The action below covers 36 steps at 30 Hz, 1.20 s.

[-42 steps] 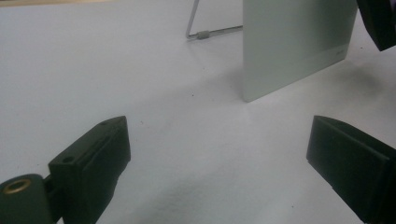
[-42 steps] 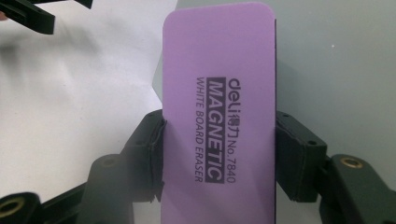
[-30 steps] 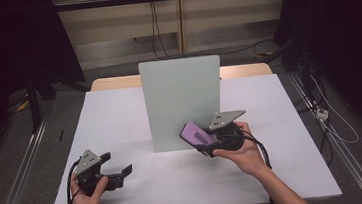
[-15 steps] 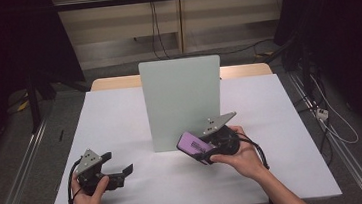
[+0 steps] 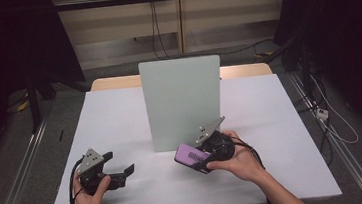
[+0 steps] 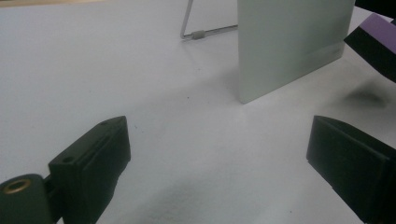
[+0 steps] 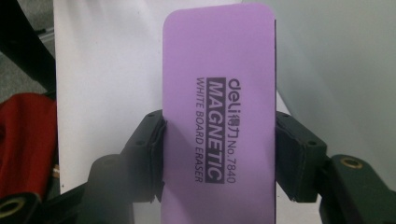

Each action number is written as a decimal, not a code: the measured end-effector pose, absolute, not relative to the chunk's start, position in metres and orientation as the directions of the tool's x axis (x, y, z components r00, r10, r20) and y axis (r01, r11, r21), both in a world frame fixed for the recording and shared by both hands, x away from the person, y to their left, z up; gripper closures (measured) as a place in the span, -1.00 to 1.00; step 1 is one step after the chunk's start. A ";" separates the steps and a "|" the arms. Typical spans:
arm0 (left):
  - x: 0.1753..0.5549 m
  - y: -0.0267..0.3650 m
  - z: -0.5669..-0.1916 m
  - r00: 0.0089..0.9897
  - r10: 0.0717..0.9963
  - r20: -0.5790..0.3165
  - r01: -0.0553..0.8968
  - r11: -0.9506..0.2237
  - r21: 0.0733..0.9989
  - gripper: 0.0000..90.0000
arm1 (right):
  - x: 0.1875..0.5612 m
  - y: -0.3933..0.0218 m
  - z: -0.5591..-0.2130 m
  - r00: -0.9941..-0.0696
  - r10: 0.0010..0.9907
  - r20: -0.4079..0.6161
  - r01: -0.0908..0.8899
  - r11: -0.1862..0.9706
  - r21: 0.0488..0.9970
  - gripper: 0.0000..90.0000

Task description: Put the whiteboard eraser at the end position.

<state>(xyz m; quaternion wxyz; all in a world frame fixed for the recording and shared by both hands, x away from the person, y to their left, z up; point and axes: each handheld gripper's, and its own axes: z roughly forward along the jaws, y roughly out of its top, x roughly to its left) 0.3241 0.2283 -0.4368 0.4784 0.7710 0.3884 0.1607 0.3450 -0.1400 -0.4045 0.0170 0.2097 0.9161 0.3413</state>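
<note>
My right gripper (image 5: 200,156) is shut on a purple whiteboard eraser (image 5: 190,155), held just above the table in front of the upright pale whiteboard (image 5: 183,102). In the right gripper view the eraser (image 7: 218,116) is clamped by its long sides between both black jaws, its printed top facing the camera. My left gripper (image 5: 128,171) rests at the table's front left, open, with nothing between its fingers (image 6: 93,158). The left gripper view shows the whiteboard (image 6: 289,42) ahead on its wire stand and a corner of the eraser (image 6: 373,42) at the right edge.
The white table (image 5: 120,113) has bare surface on both sides of the board. The board's wire stand (image 6: 201,32) sticks out behind it. Cables lie on the floor beyond the right edge (image 5: 321,113).
The right hand has carried the eraser a little down and to the left, toward the table in front of the board. The left gripper has stayed put.
</note>
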 end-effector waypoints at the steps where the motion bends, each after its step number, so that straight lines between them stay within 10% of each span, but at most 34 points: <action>1: 0.324 0.229 -0.437 0.647 0.753 -0.123 0.444 -0.241 0.863 -0.86 | 0.345 -0.139 -0.405 -0.914 0.391 0.112 0.371 0.687 0.624 -0.08; 36: 0.324 0.229 -0.437 0.645 0.753 -0.126 0.447 -0.239 0.862 -0.86 | 0.343 -0.112 -0.430 -0.933 0.334 0.136 0.354 0.776 0.522 -0.09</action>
